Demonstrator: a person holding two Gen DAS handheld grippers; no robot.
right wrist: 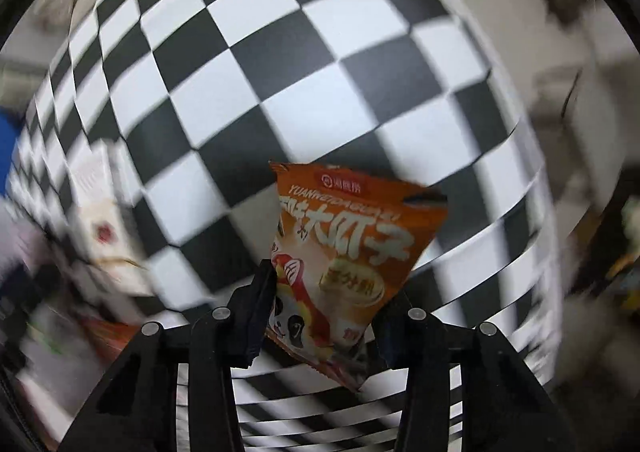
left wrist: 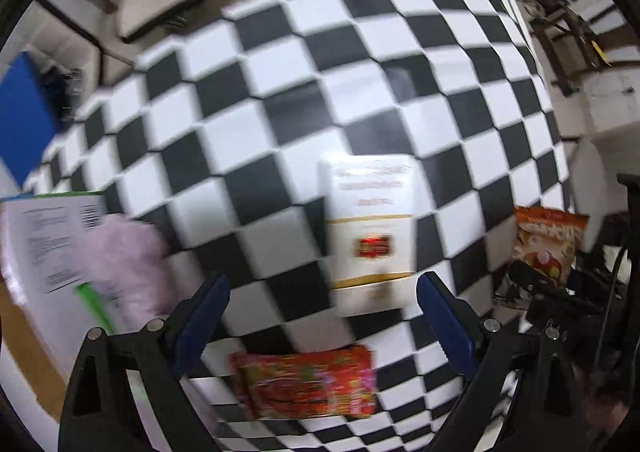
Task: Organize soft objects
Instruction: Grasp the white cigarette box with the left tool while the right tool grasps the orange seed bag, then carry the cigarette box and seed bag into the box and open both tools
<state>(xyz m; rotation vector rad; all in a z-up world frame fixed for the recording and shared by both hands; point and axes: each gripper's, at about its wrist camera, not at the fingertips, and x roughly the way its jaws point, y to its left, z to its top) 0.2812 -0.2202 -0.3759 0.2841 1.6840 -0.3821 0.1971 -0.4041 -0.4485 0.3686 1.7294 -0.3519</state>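
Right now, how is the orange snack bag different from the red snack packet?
The orange snack bag is pinched between the right gripper's jaws and stands up off the checkered cloth; the red snack packet lies flat on the cloth, with the left gripper's jaws open and apart from it. The orange bag has big white letters and a panda picture; the red packet's print is too blurred to read. Both are soft, crinkly snack packs.

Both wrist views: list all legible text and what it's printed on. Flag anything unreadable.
"YUANWEIDAGUAZI": orange snack bag between the right gripper's fingers.
"大瓜子": large white characters, same bag; the first characters are cut off.
Red logo oval and round yellow badge, same bag: too small to read.
White packet: red lines and emblem, blurred.
White sheet: print and barcode, blurred.
Red patterned packet: blurred.
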